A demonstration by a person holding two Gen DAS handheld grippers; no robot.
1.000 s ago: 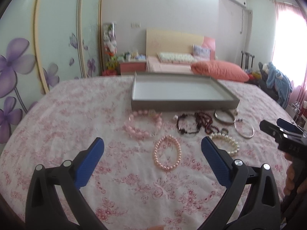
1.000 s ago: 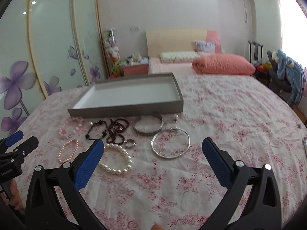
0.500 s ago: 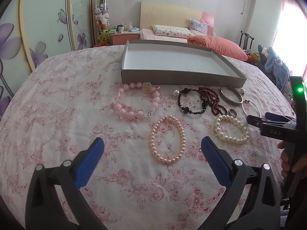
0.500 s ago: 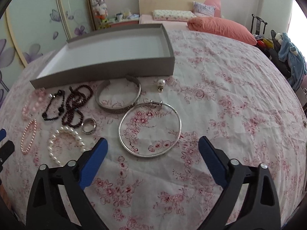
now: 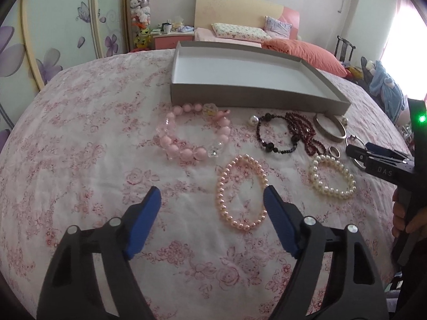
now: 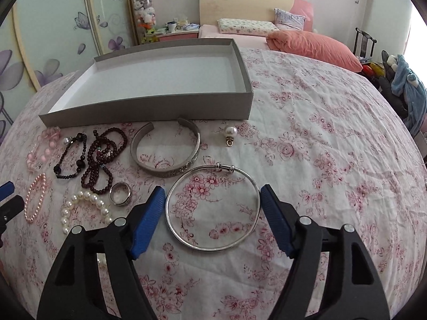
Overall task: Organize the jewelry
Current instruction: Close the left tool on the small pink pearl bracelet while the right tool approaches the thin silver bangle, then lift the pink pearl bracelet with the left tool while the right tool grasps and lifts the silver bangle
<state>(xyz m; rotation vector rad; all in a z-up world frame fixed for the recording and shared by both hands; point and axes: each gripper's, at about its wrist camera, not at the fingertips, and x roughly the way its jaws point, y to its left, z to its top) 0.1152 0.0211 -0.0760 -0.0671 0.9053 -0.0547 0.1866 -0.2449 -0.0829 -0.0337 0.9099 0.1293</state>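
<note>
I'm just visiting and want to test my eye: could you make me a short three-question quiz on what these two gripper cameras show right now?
1. True or false: the grey tray already holds jewelry.
2. Which piece lies between the right gripper fingers? A) thin silver bangle B) white pearl bracelet C) silver ring
3. Fill in: the left gripper points toward the ____ pearl bracelet.

Key
1. False: it is empty; all pieces lie on the floral cloth.
2. A; both grippers are open and hold nothing.
3. Pink.
</note>
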